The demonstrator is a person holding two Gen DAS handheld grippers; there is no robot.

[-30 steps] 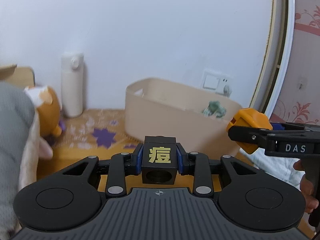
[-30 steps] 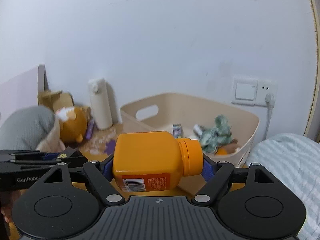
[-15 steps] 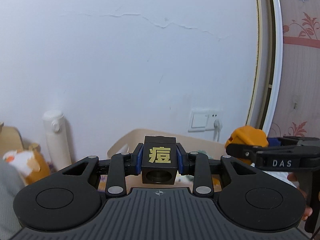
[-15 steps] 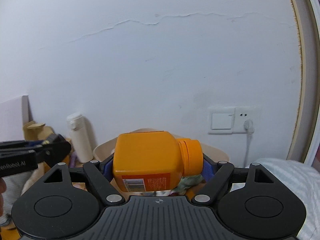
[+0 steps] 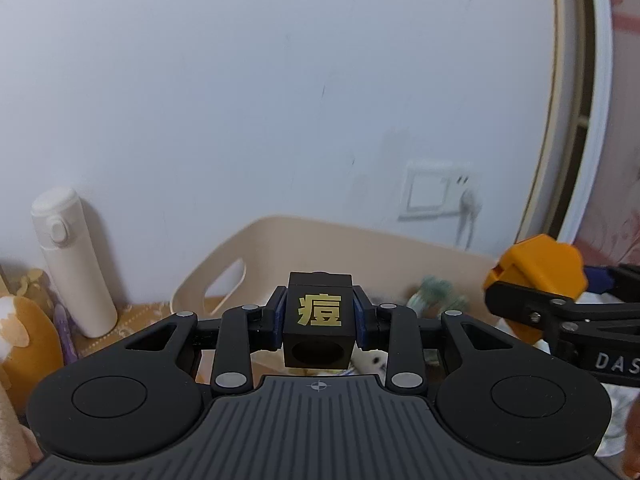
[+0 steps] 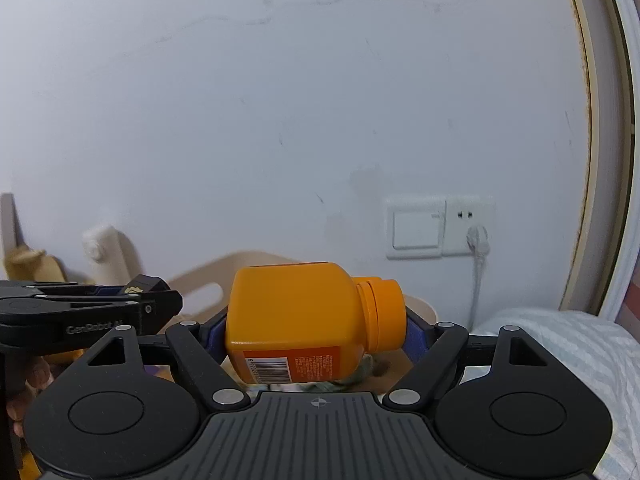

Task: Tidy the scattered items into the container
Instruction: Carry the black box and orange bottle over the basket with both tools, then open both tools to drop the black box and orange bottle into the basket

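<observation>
My left gripper [image 5: 319, 322] is shut on a small black cube [image 5: 319, 330] with a gold character on its face and a round hole below it. It hangs just before the beige container [image 5: 304, 248], whose near wall has a handle slot. My right gripper [image 6: 316, 328] is shut on an orange bottle [image 6: 304, 320] lying sideways, cap to the right, over the same container [image 6: 256, 260]. In the left wrist view the bottle's cap [image 5: 536, 276] and the right gripper [image 5: 568, 320] show at the right edge. The left gripper [image 6: 88, 308] shows at the left in the right wrist view.
A white flask [image 5: 70, 264] stands against the wall left of the container, beside an orange plush toy [image 5: 20, 340]. Inside the container lie a green plush [image 5: 436, 296] and other small items. A wall switch and socket [image 6: 436, 226] sit behind; striped bedding [image 6: 568, 344] lies at the right.
Both grippers have risen and moved toward the container, which now sits nearer and lower in both views. The flask and plush toy drifted left. Neither grip changed.
</observation>
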